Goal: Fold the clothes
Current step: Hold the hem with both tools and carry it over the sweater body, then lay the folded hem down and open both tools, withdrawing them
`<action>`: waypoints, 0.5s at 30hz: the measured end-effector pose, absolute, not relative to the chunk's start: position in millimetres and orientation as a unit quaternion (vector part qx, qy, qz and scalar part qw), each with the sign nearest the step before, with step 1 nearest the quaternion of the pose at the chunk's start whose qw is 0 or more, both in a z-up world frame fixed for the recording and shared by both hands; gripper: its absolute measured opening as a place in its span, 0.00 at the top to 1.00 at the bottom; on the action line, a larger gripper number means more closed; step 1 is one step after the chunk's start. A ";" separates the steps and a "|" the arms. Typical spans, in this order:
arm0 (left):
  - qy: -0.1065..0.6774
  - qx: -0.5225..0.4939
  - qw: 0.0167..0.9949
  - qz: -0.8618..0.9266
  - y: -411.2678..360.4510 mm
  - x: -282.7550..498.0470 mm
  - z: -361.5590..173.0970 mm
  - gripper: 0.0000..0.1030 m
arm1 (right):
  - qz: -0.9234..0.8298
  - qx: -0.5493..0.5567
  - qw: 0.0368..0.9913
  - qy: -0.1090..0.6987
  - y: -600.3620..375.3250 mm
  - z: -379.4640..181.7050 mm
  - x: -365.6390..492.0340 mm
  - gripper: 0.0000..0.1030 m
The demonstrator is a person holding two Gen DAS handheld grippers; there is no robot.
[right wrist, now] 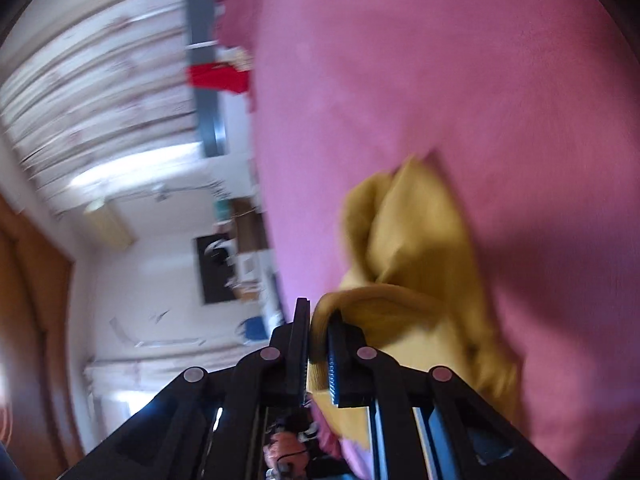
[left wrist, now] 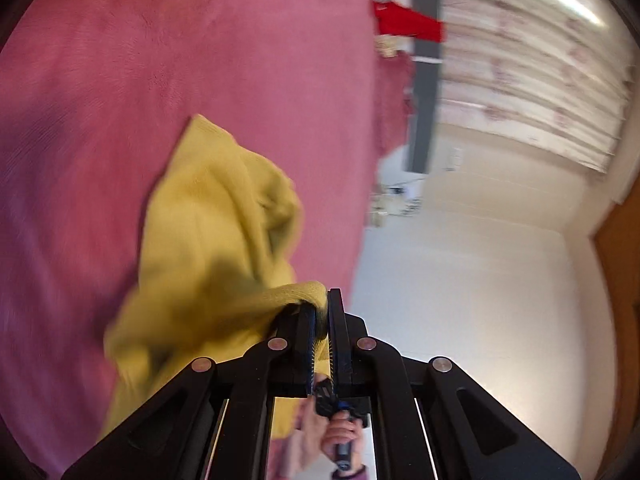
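While both views are blurring with motion, the left gripper (left wrist: pixel 322 312) is pinching a rolled edge of the yellow garment (left wrist: pixel 212 240), its 2 jaws closed together on the cloth. From that grip the garment is hanging down and to the left in loose folds, bunching over the pink bedspread (left wrist: pixel 200 60) that is filling the left of the left wrist view. To the right of the bedspread, a pale floor (left wrist: pixel 460 280) and a striped curtain (left wrist: pixel 520 80) are showing, with a red item (left wrist: pixel 408 24) lying at the far edge of the bed beside a grey post (left wrist: pixel 424 100).

In the right wrist view, the right gripper (right wrist: pixel 318 328) is likewise clamping a folded edge of the garment (right wrist: pixel 420 240), jaws shut on the cloth. Here the garment is trailing to the right and away from the fingers, draping over the bedspread (right wrist: pixel 440 60). Whether its far part is touching the bed or hanging just above it cannot be told. On the left, the curtain (right wrist: pixel 100 80), the red item (right wrist: pixel 216 76) and a brown door (right wrist: pixel 36 300) are appearing smeared.
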State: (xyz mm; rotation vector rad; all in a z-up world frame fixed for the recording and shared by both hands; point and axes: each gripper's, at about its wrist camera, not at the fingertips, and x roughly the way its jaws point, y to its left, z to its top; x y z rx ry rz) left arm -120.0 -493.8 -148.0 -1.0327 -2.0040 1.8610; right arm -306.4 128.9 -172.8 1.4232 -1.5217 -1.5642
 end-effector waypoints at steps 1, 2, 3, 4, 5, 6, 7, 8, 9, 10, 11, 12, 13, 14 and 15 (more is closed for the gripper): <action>-0.686 -0.356 0.100 0.626 -495.2 -127.2 -154.9 0.94 | -0.574 0.536 0.248 -0.567 129.9 -179.4 -311.3 0.74; -0.695 -0.353 0.098 0.618 -497.1 -131.2 -158.8 0.94 | -0.569 0.544 0.230 -0.572 131.8 -185.6 -315.4 0.73; -0.706 -0.347 0.100 0.610 -499.5 -133.7 -160.8 0.92 | -0.557 0.551 0.220 -0.580 134.1 -191.6 -320.2 0.73; -0.716 -0.340 0.101 0.601 -502.0 -136.2 -162.8 0.84 | -0.549 0.555 0.216 -0.587 136.6 -194.7 -324.4 0.72; -0.724 -0.330 0.102 0.597 -505.6 -137.3 -162.4 0.75 | -0.547 0.553 0.214 -0.591 139.7 -195.2 -328.6 0.71; -0.728 -0.320 0.102 0.597 -510.2 -139.3 -159.1 0.69 | -0.555 0.543 0.214 -0.592 144.4 -192.5 -333.4 0.70; -0.731 -0.311 0.100 0.599 -515.1 -142.5 -155.1 0.55 | -0.565 0.531 0.215 -0.593 149.4 -189.2 -338.4 0.70; -0.732 -0.309 0.098 0.600 -518.1 -146.4 -152.2 0.38 | -0.575 0.520 0.214 -0.594 153.8 -186.8 -340.3 0.69; -0.733 -0.314 0.096 0.596 -520.1 -150.8 -151.0 0.34 | -0.584 0.509 0.213 -0.596 158.0 -184.8 -341.4 0.67; -0.735 -0.316 0.095 0.592 -522.8 -153.8 -153.4 0.33 | -0.592 0.498 0.211 -0.597 162.2 -182.8 -342.5 0.67; -0.737 -0.316 0.092 0.590 -524.6 -154.6 -155.6 0.33 | -0.601 0.487 0.210 -0.598 166.4 -180.7 -343.5 0.67; -0.735 -0.317 0.091 0.593 -524.2 -156.1 -155.4 0.33 | -0.606 0.486 0.217 -0.591 166.4 -177.3 -340.3 0.67; -0.730 -0.317 0.091 0.599 -523.0 -158.7 -154.6 0.33 | -0.610 0.488 0.227 -0.581 165.2 -173.4 -335.9 0.66; -0.725 -0.318 0.091 0.604 -521.8 -161.2 -153.8 0.33 | -0.612 0.499 0.255 -0.558 153.7 -170.7 -328.9 0.66; -0.717 -0.320 0.095 0.611 -520.1 -162.4 -152.5 0.33 | -0.612 0.512 0.286 -0.530 139.3 -168.3 -321.2 0.66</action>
